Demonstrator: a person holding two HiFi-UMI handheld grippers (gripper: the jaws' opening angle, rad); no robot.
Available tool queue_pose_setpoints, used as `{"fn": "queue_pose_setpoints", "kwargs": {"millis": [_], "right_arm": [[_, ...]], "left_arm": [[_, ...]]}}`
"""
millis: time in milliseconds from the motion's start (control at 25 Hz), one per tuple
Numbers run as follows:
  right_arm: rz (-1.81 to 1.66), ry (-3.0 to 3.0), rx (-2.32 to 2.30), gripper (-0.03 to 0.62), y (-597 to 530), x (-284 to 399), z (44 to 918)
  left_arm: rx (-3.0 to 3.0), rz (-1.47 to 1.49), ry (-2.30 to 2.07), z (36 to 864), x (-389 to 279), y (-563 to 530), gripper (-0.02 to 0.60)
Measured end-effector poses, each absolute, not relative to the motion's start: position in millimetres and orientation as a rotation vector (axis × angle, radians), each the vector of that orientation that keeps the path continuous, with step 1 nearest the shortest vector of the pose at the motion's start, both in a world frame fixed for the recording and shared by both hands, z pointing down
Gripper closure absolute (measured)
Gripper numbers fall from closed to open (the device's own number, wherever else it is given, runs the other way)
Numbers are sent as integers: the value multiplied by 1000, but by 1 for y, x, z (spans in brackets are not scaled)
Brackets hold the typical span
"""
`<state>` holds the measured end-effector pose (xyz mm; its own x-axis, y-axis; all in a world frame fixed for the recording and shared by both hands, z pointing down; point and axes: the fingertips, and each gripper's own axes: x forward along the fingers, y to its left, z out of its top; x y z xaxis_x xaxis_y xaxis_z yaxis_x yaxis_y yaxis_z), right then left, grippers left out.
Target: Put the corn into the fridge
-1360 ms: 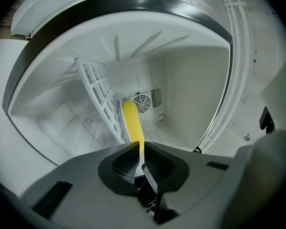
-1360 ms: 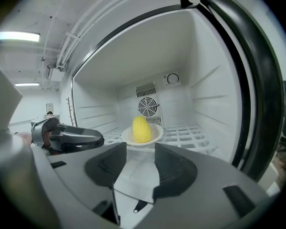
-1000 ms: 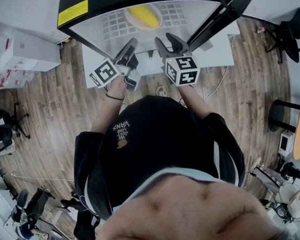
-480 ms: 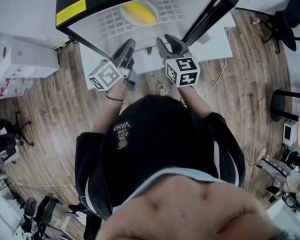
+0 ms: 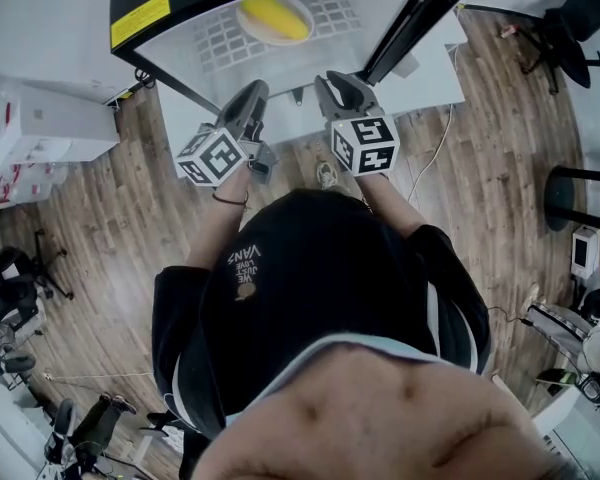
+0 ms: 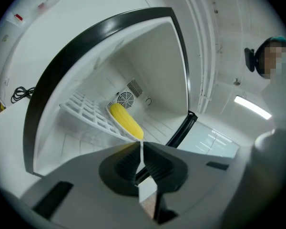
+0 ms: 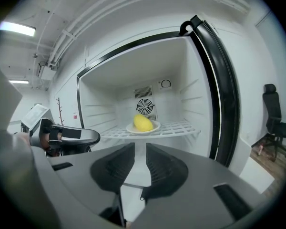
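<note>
The yellow corn (image 5: 275,18) lies on a white plate (image 7: 154,127) on the wire shelf (image 7: 181,127) inside the open fridge (image 5: 160,18). It also shows as the corn (image 7: 143,123) and the corn (image 6: 126,119) in the two gripper views. Both grippers are outside the opening, level, pointing in. My left gripper (image 5: 250,98) (image 6: 140,144) is shut, with only a thin slit between its pads and nothing in it. The jaws of my right gripper (image 5: 338,86) (image 7: 140,151) are closing with a clear gap and nothing between them. In the right gripper view, the left gripper (image 7: 66,137) is at the left.
The fridge door's black edge (image 5: 420,18) stands open to the right of my right gripper. White boxes (image 5: 40,118) sit at the left, a cable (image 5: 435,163) lies on the wooden floor, and office chairs (image 5: 570,13) stand at the right.
Both grippers have drawn back a little from the fridge opening. The left gripper has rolled, turning its marker cube. The right jaws look narrower. The corn has stayed on its plate.
</note>
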<state>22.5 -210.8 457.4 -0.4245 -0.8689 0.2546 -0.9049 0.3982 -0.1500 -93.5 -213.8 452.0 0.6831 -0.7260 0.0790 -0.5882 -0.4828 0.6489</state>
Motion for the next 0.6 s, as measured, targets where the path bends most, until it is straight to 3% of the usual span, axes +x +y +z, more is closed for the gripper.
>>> {"fn": "queue_pose_setpoints", "kwargs": {"millis": [600], "right_arm": [[406,-2478,1618,559,-186,18,466]], "left_arm": [[2289,-199,-1030,459,-100,-190,551]]}}
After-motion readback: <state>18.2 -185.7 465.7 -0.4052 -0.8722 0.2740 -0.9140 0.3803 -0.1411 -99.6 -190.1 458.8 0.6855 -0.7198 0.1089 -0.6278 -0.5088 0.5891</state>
